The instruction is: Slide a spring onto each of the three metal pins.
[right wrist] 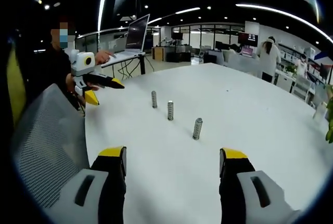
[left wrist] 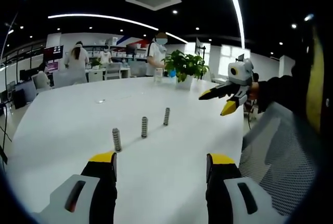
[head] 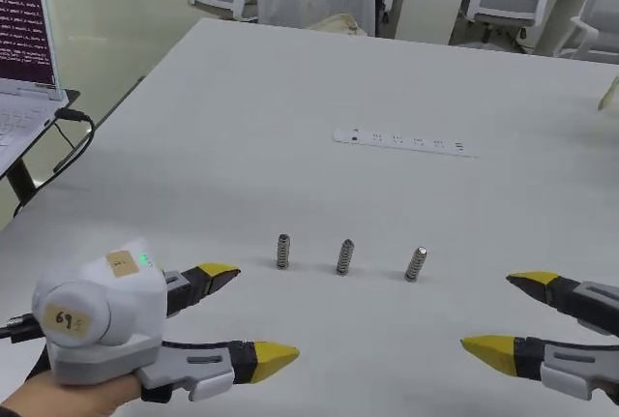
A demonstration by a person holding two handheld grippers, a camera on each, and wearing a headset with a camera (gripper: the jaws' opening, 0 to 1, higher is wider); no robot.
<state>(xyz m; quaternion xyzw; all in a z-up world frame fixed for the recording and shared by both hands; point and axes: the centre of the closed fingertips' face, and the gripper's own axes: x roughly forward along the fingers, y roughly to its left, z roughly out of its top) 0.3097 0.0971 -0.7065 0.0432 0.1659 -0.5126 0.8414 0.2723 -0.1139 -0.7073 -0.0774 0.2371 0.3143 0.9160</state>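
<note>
On the white table [head: 387,78] three springs stand upright in a row, well apart from one another: the left spring [head: 282,251], the middle spring [head: 345,256] and the right spring [head: 416,263]. Each appears to sit over one of the pins, though the pins are mostly hidden inside the coils and hard to make out. No loose spring lies on the table in any view, so the task looks finished, with nothing left to slide on. The left gripper [head: 266,311] hovers at the near left with its jaws spread wide and nothing between them. The right gripper [head: 486,312] hovers at the near right, also spread and empty. Both are nearer the person than the row and touch no spring. Farther back lies a white power strip [head: 404,141], and a laptop [head: 19,40] stands at the far left.
</note>
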